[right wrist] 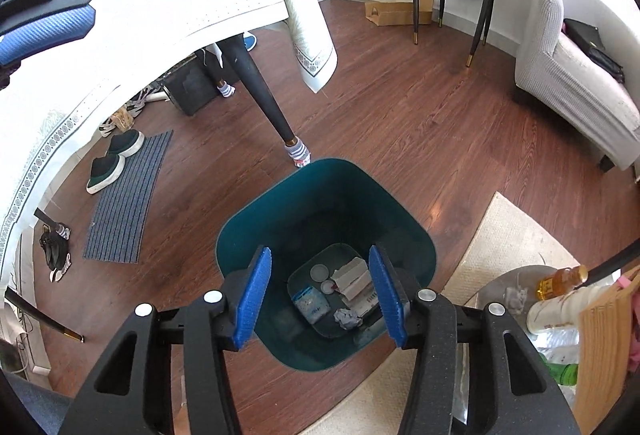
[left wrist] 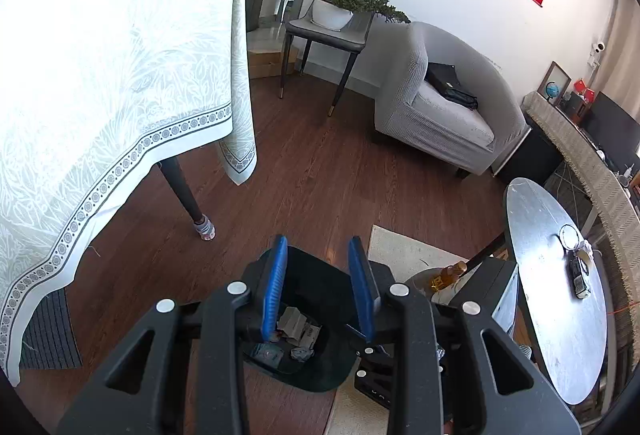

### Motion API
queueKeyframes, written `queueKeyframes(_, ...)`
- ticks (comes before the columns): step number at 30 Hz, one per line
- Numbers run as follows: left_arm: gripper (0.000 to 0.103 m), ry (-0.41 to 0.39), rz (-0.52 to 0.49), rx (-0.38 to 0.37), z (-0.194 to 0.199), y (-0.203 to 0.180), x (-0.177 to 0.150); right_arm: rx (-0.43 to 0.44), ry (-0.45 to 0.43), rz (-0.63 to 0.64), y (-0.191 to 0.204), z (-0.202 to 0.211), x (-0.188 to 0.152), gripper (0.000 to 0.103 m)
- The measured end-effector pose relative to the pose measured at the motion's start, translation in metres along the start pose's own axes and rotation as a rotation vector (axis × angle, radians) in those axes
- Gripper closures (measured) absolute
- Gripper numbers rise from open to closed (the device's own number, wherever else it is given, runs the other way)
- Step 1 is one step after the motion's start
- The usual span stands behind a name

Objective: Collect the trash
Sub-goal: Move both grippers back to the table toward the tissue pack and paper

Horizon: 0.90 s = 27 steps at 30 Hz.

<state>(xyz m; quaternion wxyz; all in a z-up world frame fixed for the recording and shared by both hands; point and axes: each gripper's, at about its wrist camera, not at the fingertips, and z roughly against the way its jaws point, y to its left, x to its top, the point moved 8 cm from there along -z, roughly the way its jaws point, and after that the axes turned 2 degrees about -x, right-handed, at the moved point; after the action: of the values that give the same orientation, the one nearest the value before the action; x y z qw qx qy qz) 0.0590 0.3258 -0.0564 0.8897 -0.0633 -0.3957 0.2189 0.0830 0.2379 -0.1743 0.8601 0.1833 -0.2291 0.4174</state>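
Observation:
A dark teal trash bin [right wrist: 324,191] stands on the wood floor, partly on a beige rug. Inside lie a crumpled paper ball [right wrist: 347,317], white paper packets [right wrist: 352,275], a blue-and-white pack [right wrist: 310,305] and round lids [right wrist: 319,271]. My right gripper [right wrist: 319,250] hangs above the bin's mouth, open, with nothing between its blue pads. My left gripper [left wrist: 319,241] is also over the bin [left wrist: 316,267], its pads a narrow gap apart and empty. One blue pad of the left gripper [right wrist: 48,27] shows at the top left of the right wrist view.
A table with a white cloth [left wrist: 100,75] stands to the left, its dark leg [right wrist: 264,95] near the bin. To the right are a round side table [left wrist: 556,275], an amber bottle [right wrist: 560,281] and a rug [right wrist: 500,255]. Slippers sit on a grey mat [right wrist: 124,195]. A grey armchair [left wrist: 440,103] is beyond.

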Motion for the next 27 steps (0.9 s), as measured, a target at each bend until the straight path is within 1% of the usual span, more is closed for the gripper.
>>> queueKeyframes(1, 0.070, -0.004, -0.003, -0.002, 0.001, -0.004, 0.001, 0.002, -0.012, 0.003, 0.000, 0.006, 0.002, 0.057)
queueKeyframes(8, 0.070, -0.051, -0.037, -0.005, 0.011, -0.031, 0.010, 0.001, -0.103, -0.003, -0.010, 0.047, 0.018, 0.059)
queueKeyframes(13, 0.070, -0.069, -0.053, -0.027, 0.012, -0.051, 0.014, -0.018, -0.162, -0.024, -0.029, 0.080, 0.022, 0.060)
queueKeyframes(19, 0.067, -0.089, -0.098, -0.046, 0.011, -0.083, 0.015, -0.057, -0.201, -0.052, -0.062, 0.116, 0.014, 0.060)
queueKeyframes(24, 0.064, -0.081, -0.117, -0.100, 0.006, -0.114, 0.011, -0.099, -0.235, -0.094, -0.097, 0.147, 0.003, 0.060)
queueKeyframes(27, 0.061, -0.076, -0.137, -0.128, 0.003, -0.140, 0.005, -0.116, -0.251, -0.119, -0.116, 0.164, -0.005, 0.060)
